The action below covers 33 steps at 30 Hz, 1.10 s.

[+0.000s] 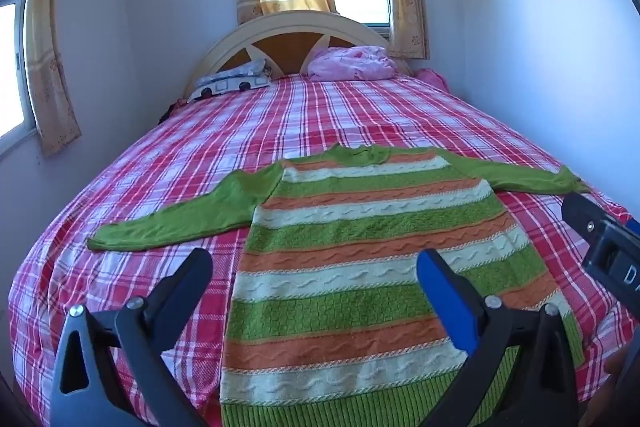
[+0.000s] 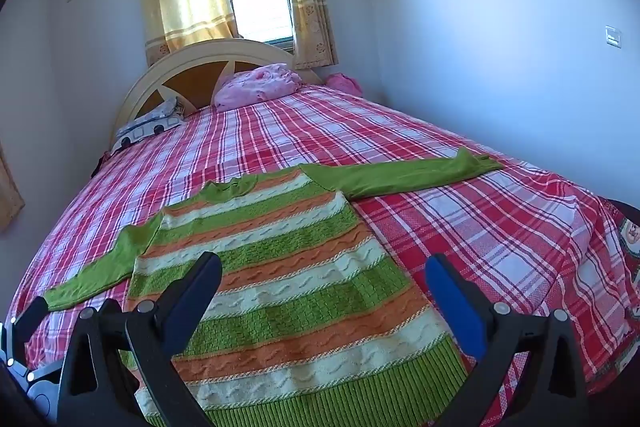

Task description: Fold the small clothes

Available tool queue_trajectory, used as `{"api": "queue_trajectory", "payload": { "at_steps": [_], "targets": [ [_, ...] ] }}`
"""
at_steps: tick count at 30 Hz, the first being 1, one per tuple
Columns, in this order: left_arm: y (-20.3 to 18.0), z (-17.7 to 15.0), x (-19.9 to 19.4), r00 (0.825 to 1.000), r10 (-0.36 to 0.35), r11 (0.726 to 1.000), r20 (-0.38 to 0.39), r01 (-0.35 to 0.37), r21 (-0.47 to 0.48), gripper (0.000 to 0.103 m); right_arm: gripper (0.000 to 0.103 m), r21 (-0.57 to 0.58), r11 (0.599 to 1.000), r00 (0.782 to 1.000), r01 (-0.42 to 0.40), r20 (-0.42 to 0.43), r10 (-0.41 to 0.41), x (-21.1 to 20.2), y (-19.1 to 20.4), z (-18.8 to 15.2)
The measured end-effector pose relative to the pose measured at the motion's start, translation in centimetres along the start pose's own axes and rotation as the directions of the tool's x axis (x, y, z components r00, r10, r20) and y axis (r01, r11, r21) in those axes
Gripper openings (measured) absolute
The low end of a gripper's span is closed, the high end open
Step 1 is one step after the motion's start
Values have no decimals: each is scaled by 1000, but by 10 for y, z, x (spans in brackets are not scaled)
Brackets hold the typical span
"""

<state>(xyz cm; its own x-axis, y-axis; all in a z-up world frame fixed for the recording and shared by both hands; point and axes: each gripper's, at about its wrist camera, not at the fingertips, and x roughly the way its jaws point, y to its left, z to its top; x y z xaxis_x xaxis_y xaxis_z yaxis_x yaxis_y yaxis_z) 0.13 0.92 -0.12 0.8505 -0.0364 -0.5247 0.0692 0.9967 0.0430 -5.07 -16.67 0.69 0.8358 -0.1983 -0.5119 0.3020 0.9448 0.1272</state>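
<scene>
- Hovering above the near hem, both tools are spread wide with nothing between their fingers; the sweater (image 1: 360, 259) is lying flat and face up on the plaid bed (image 1: 168, 163), hem toward the near edge, collar toward the far headboard (image 1: 280, 35), both sleeves stretched out sideways.
- Starting at the left, the left sleeve (image 1: 180, 215) is resting clear of the body on the sheet, so the left tool (image 1: 316, 267), hanging released over the left half of the body, is probably best sent to the cuff end, pinching only the one layer of knit and not the sheet beneath.
- Carrying that sleeve across the striped body in a low arc should keep the knit from dragging and bunching.
- Moving to the middle, the body is lying smooth already; no flattening seems needed before folding.
- Turning to the right, the right sleeve (image 2: 404, 175) is reaching far toward the right edge of the bed, so the right tool (image 2: 324, 279), likewise unclenched over the body's right side, is facing a longer reach.
- Lowering each tool until a finger slides under the cuff, then clenching gently, looks the safest approach on this soft bedding.
</scene>
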Motion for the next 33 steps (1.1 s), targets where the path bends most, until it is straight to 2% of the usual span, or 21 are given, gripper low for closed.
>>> {"api": "queue_trajectory", "payload": {
  "at_steps": [1,4,6,9,33],
  "targets": [
    [-2,3,3,1000,21,1000,-21,-21,21,103,102,-2,1000,1000,-1,-3,1,0,1,0],
    [1,-2,2,1000,25,999,2,-25,25,103,102,28,1000,1000,-9,-4,10,1,-1,0],
    [-9,1,5,999,40,999,-12,-40,32,103,102,27,1000,1000,-9,-8,9,2,-2,2],
    [-2,-3,5,1000,13,1000,-10,-13,10,103,102,22,1000,1000,-4,-6,4,4,-3,-3],
    [-2,-10,24,999,0,1000,-52,0,-2,103,102,20,999,997,50,-59,-49,25,-11,-14]
  ]
}}
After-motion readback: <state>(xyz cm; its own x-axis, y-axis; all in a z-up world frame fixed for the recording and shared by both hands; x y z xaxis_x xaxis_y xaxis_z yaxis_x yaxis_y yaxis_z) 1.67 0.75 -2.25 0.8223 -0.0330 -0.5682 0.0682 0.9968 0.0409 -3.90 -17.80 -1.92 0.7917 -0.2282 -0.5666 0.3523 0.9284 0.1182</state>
